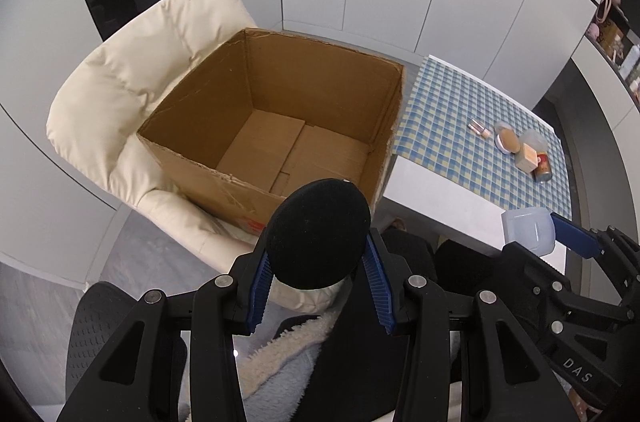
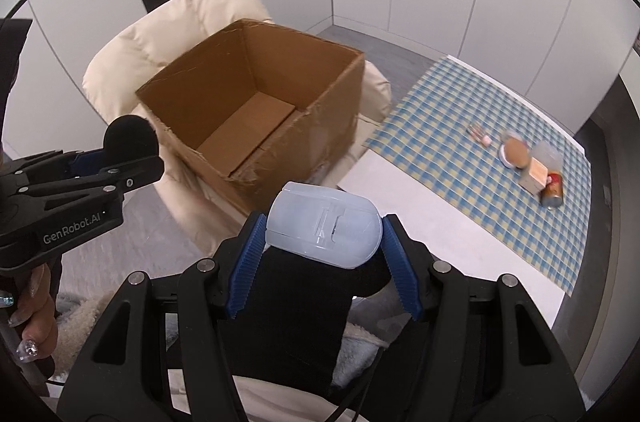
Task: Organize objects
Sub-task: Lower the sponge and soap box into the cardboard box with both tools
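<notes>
My left gripper [image 1: 318, 254] is shut on a round black puff [image 1: 319, 233] and holds it just before the near wall of an open, empty cardboard box [image 1: 276, 120]. It also shows in the right wrist view [image 2: 130, 142]. My right gripper [image 2: 323, 242] is shut on a translucent plastic case [image 2: 324, 224], held in the air to the right of the box [image 2: 256, 110]. In the left wrist view the case [image 1: 528, 231] shows at the right, near the table's front edge.
The box sits on a cream padded chair [image 1: 132, 82]. A white table [image 2: 424, 218] at the right has a blue checked cloth [image 2: 480, 126] with a round compact [image 2: 514, 151], a small box, a can and lipsticks. White cabinets stand behind.
</notes>
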The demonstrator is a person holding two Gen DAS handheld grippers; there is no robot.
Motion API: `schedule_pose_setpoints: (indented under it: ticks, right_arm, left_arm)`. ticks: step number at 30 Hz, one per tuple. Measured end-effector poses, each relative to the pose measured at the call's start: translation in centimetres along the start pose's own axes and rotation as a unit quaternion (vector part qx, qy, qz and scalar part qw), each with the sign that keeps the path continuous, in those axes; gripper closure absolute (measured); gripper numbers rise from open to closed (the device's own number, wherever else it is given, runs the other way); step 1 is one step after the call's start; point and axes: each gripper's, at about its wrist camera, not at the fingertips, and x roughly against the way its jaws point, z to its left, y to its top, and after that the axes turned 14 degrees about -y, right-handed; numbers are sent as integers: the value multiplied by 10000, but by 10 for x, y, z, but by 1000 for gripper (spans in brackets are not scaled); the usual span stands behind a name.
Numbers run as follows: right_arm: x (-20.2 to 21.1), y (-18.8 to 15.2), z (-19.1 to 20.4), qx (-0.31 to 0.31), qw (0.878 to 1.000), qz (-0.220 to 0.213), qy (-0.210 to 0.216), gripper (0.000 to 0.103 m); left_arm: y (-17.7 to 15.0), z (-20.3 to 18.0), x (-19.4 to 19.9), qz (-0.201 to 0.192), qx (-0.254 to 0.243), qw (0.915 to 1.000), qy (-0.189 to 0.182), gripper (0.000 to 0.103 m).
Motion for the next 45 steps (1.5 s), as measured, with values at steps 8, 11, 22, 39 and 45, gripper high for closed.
schedule_pose_setpoints:
  ticks: [8,11,22,39,45]
  right_arm:
    - [-7,9,10,165,9999,9,-51,41]
    - [-8,15,13,196,9998,-11,-54,41]
    - [-18,46,35,402,9990,-152,116,41]
    - [-70,107,63,468,9982,-48,384,41]
    - [-103,122,80,529,9979,136,347,41]
  left_arm:
    - [11,9,-5,-32,154,9999,-26,59]
    - [17,11,-5,-56,187,9998,-9,59]
    - [47,35,-8,66,355,9993,128,59]
    - [119,90,-65,83,558,9967,581,59]
    - [139,98,-83,154,514,9965,647,59]
